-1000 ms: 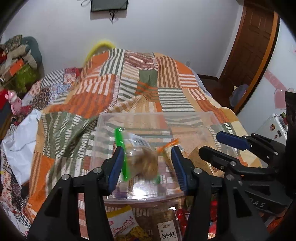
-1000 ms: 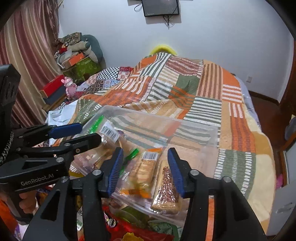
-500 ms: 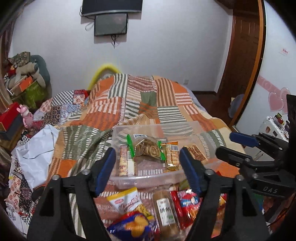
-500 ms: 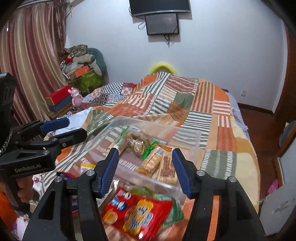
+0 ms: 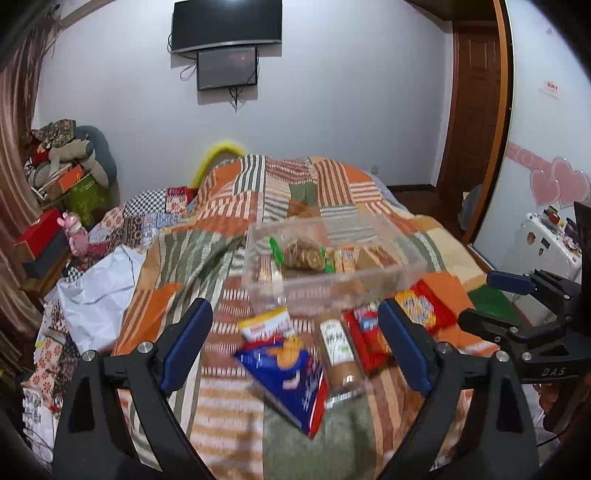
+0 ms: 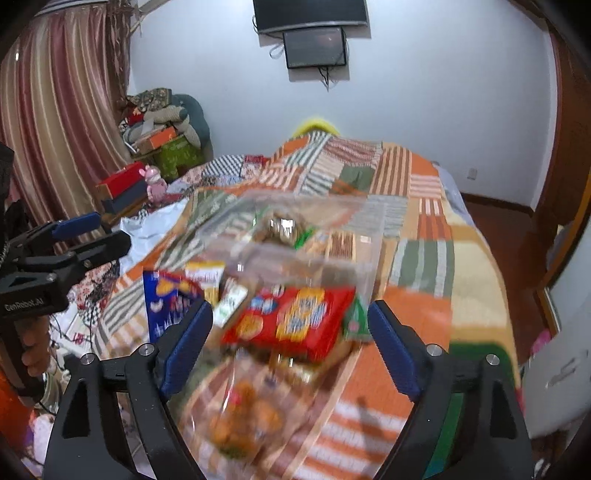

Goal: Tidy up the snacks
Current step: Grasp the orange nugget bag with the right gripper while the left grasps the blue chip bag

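both the left gripper (image 5: 295, 343) and right gripper (image 6: 290, 341) gape wide, holding nothing; loose snack packets (image 5: 284, 365) lie near, clear box (image 5: 332, 266) beyond.

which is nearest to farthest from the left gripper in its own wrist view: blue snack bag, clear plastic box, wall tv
Measured from the left gripper:
1. Blue snack bag, lying on the quilt between the fingers.
2. Clear plastic box, farther up the bed, holding several snack packs.
3. Wall TV, high on the far wall.
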Demonstrator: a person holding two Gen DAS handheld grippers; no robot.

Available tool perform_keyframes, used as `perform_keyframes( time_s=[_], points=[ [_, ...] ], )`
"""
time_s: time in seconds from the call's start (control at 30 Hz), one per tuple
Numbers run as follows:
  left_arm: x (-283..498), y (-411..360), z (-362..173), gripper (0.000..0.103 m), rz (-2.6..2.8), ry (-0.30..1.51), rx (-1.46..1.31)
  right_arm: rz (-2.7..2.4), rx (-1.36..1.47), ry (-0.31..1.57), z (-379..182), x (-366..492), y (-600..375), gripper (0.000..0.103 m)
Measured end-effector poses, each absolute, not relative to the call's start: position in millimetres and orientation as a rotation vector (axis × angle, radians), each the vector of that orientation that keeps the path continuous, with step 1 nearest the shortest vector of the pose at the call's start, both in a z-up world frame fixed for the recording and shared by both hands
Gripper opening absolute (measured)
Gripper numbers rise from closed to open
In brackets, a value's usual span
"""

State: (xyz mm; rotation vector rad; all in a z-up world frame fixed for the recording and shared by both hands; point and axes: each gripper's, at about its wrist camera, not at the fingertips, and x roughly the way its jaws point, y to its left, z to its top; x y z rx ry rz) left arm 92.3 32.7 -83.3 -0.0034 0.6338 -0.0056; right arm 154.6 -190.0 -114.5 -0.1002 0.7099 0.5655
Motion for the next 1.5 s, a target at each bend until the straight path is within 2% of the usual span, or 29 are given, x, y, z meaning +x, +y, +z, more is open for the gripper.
perform_keyframes(
  time_s=[0.4, 0.63, 0.7, 0.73, 0.9, 0.97, 1.2, 1.4, 1.47, 1.5],
  points=[
    [68, 35, -119, 0.092, -0.009, 0.7, -0.062, 0.514, -0.126, 0.902, -181, 137, -180, 0.086],
    [77, 43, -150, 0.092, 0.007, 0.78, -0.121, 0.524, -0.1, 0.962, -199, 136, -181, 0.086],
    [80, 45, -157, 0.092, 0.011, 0.796, -0.134, 0.535, -0.109, 0.95, -197, 135, -180, 0.074],
    [81, 45, -160, 0.092, 0.014, 0.803, -0.137, 0.546, -0.111, 0.948, -196, 134, -179, 0.064],
    [88, 47, -170, 0.092, 0.016, 0.825, -0.151, 0.572, -0.126, 0.939, -192, 131, -179, 0.059],
    [93, 46, -173, 0.092, 0.019, 0.828, -0.15, 0.585, -0.118, 0.937, -190, 131, -180, 0.048],
    [116, 54, -183, 0.091, 0.027, 0.84, -0.195, 0.574, -0.084, 0.904, -174, 133, -189, 0.047],
    [125, 56, -190, 0.073, -0.014, 0.855, -0.24, 0.554, -0.073, 0.848, -154, 135, -196, 0.047],
    [128, 54, -193, 0.056, -0.02, 0.867, -0.231, 0.549, -0.065, 0.832, -149, 138, -197, 0.047],
    [130, 53, -195, 0.052, -0.023, 0.878, -0.232, 0.546, -0.06, 0.825, -147, 139, -198, 0.047]
  ],
)
